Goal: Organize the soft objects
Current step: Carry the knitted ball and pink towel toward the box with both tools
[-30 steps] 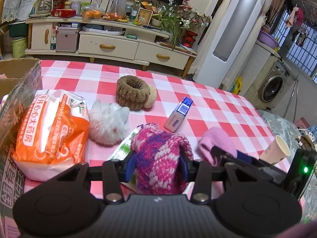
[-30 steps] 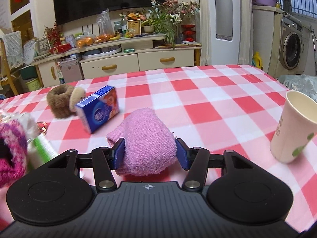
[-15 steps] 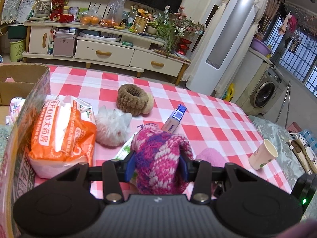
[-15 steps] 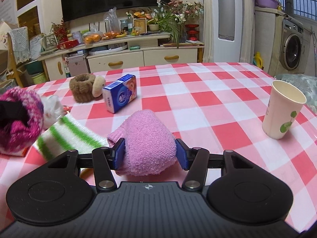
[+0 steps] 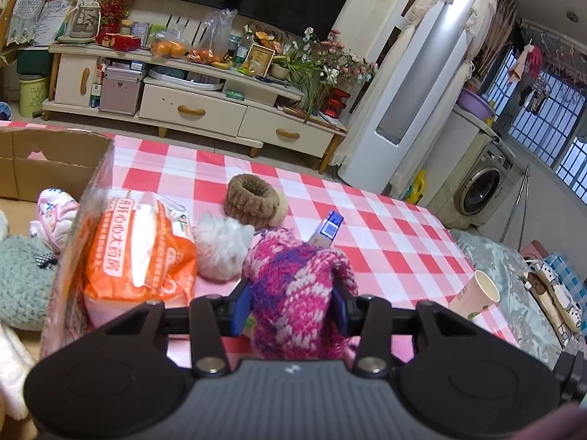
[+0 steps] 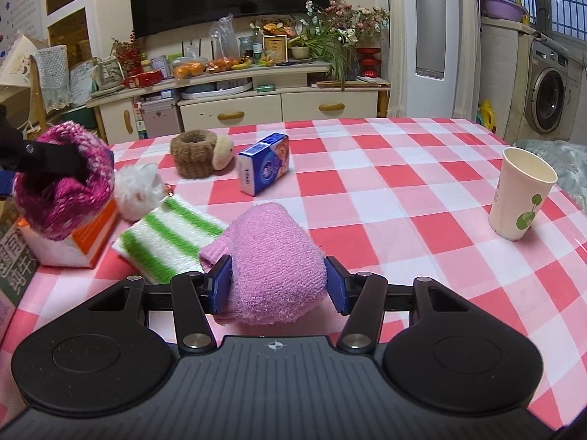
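Note:
My left gripper (image 5: 291, 310) is shut on a magenta and purple knitted hat (image 5: 299, 293), held above the table near a cardboard box (image 5: 55, 154). The hat also shows in the right wrist view (image 6: 62, 187). My right gripper (image 6: 279, 284) is shut on a pink fluffy cloth (image 6: 273, 267), held above the checked tablecloth. A green-striped cloth (image 6: 167, 236), a white fluffy toy (image 5: 222, 247) and a brown plush ring (image 5: 251, 200) lie on the table. Soft items (image 5: 22, 278) lie inside the box.
An orange tissue pack (image 5: 135, 249) lies by the box wall. A blue tissue box (image 6: 264, 168) stands mid-table. A paper cup (image 6: 521, 192) stands at the right. The red and white table (image 6: 403, 190) ends at the far side before a TV cabinet.
My left gripper has risen and moved left toward the box with the knitted hat. My right gripper has lifted and pulled back with the pink cloth.

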The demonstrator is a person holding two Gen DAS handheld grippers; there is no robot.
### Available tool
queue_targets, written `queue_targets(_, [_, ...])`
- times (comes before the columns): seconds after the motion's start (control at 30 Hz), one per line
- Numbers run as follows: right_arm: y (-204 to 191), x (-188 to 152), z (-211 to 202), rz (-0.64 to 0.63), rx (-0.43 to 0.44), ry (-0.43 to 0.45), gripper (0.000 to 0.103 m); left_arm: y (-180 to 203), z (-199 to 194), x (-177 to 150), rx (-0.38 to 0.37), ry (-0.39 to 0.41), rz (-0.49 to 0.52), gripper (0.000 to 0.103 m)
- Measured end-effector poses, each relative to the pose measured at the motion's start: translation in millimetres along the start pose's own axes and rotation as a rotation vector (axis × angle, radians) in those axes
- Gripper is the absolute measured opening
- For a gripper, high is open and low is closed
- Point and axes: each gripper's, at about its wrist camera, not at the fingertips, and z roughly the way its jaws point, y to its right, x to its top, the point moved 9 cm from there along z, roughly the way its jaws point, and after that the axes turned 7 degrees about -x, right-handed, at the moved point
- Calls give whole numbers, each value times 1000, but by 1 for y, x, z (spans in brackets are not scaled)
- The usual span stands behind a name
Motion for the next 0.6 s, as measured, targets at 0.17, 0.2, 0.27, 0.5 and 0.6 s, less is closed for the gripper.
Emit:
queue_targets(0.17, [-9,-1,-7,-12,13,3,67,-4,-8,4,-3,17,-6,43])
queue_targets(0.2, [-11,-1,-9,-15,16,5,67,-5,-9,5,-2,21,-8,43])
queue_targets(0.27, [-16,0,-12,-19,27,9,67,-7,-12,7,-2,28,-13,43])
queue_targets(0.5, [-36,12,-27,-23,82,39,67,-14,-25,15,-5,60,-20,43])
queue_targets(0.6, [-47,19,-33,-21,110,53,67,-20,-31,19,-4,75,-22,43])
